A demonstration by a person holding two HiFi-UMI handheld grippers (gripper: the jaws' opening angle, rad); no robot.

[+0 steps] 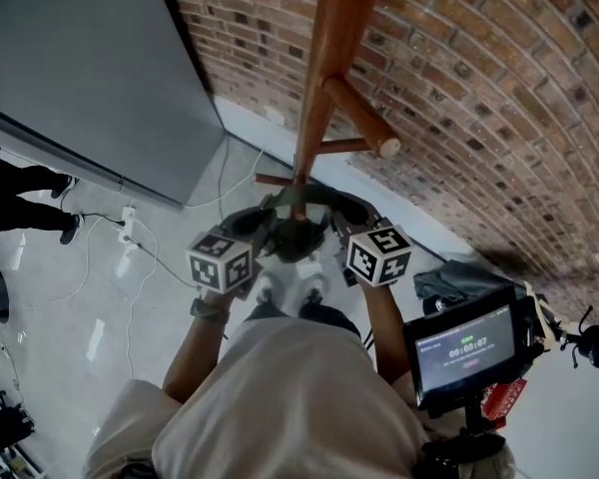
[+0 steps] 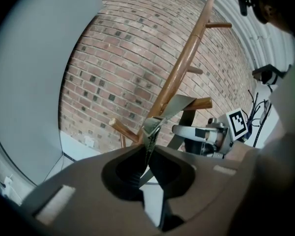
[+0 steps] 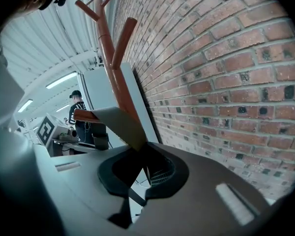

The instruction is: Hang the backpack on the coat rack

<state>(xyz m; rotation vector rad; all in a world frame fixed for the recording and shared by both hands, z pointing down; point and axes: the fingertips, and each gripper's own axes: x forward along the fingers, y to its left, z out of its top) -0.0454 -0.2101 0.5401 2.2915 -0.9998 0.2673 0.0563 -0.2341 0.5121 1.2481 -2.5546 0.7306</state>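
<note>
backpack (image 1: 298,234): dark, bunched against coat rack (image 1: 324,78) pole | left tool (image 2: 148,148), right tool (image 3: 141,151): each clenched on grey strap (image 2: 177,106)

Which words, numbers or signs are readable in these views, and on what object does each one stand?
Nothing can be quoted.
The screen at lower right: timer-like digits, too blurred to read.
The red label below it: print too small to read.
The left marker cube and right marker cube: square patterns only, no words.
</note>
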